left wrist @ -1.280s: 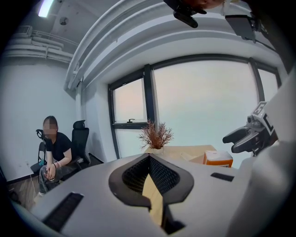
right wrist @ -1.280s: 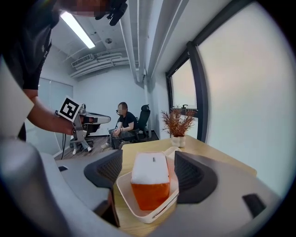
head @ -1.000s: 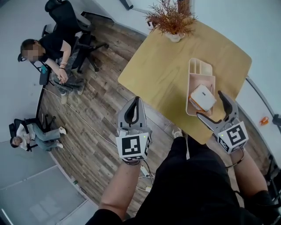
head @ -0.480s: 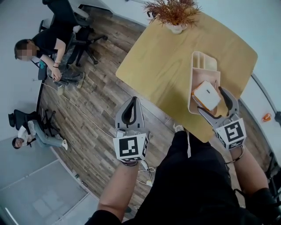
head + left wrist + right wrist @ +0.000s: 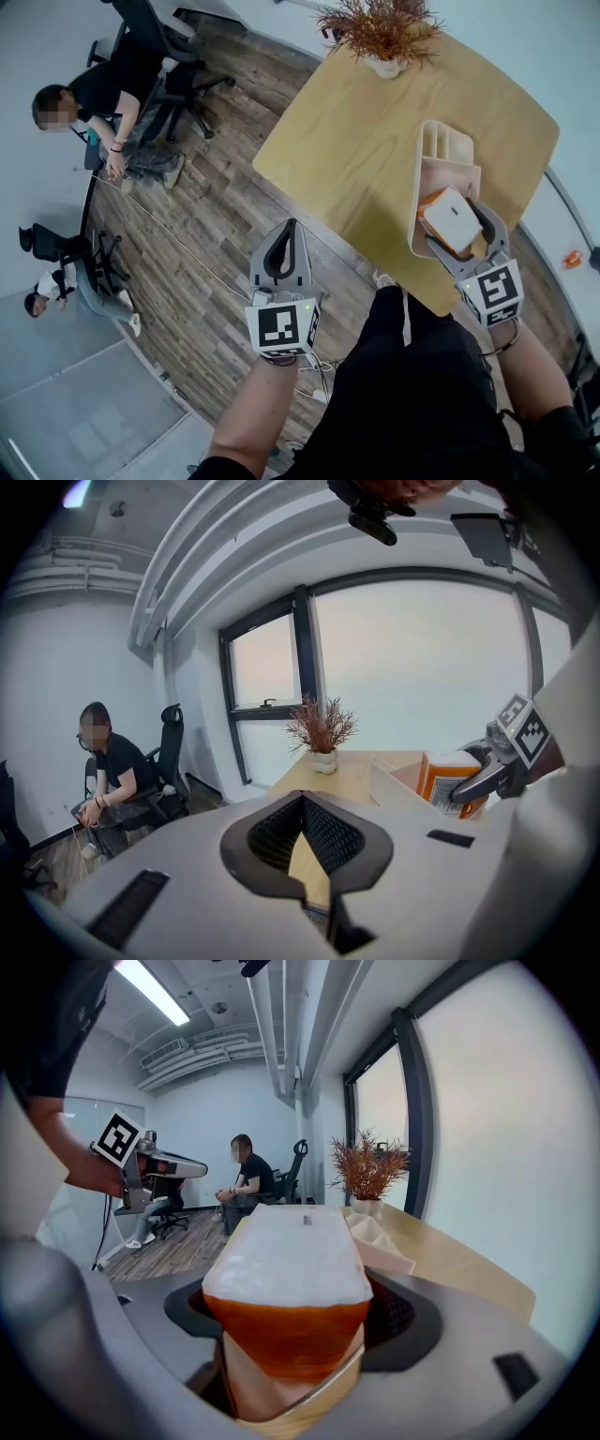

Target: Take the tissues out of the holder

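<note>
Right gripper [image 5: 453, 225]: jaws spread wide, one on each side of the pack [image 5: 281, 1269]. They have just been closing in. I cannot confirm that the pads press on it yet.
Left gripper [image 5: 289, 229]: jaws pressed together and empty, over the floor [image 5: 187, 234], at 8 o'clock from the right gripper and well apart.
Pack: upright in the near end of the holder [image 5: 448, 148], white top over an orange body.
Holder: pale divided tray at 2 o'clock in my head view, its near end by the table [image 5: 356, 141] edge.
Risk, crush: the pack looks soft, so a hard squeeze would likely buckle it.
Risk, slip: a grip on the top only may let it slide out on the lift.
Risk, drag: the holder looks light. If the pack binds, the holder could rise with it or go over the edge, since my left gripper is not steadying it.
Surface: bare pale wood, with a dried plant [image 5: 380, 33] at 12 o'clock.
Room: plank floor; two seated people [image 5: 94, 103] on chairs at 9 to 10 o'clock; a large window [image 5: 422, 667] beyond the table.
</note>
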{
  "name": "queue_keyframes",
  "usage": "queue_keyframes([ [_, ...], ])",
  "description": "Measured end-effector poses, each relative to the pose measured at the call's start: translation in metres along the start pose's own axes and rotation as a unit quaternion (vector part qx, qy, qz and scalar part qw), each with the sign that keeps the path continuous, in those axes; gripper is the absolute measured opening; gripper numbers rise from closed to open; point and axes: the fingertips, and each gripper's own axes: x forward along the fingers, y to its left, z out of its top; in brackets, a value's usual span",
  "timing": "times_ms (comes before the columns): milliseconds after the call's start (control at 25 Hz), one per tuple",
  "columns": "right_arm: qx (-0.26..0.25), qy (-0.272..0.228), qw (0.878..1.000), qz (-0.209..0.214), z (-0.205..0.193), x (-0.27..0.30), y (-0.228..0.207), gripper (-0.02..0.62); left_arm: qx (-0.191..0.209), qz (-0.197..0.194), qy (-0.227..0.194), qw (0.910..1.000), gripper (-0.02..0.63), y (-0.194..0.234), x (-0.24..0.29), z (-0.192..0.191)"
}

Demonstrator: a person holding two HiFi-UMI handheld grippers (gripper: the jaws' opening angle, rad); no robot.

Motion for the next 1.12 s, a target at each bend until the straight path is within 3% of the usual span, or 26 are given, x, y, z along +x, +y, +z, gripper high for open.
queue_keyframes([
  [80,-0.006,-0.001,1.0,-0.006,0.0,-0.001,-0.002,0.336,-0.001,0.002,-0.001,1.0,0.005,0.003,-0.001,0.0],
  [280,-0.003,-0.002,1.0,-0.013,0.0,-0.001,-0.004,0.3,-0.004,0.008,-0.001,1.0,0.005,0.007,-0.004,0.001],
  [960,-0.002,-0.03,1.0,-0.005,0.033,-0.023,-0.005,0.287,-0.009,0.022,-0.044,0.9987,0.005,0.013,-0.016,0.043],
  [1120,-0.01,-0.038,0.999,-0.008,0.049,-0.03,-0.008,0.287,0.007,0.023,-0.067,0.9975,0.005,0.014,-0.022,0.067],
])
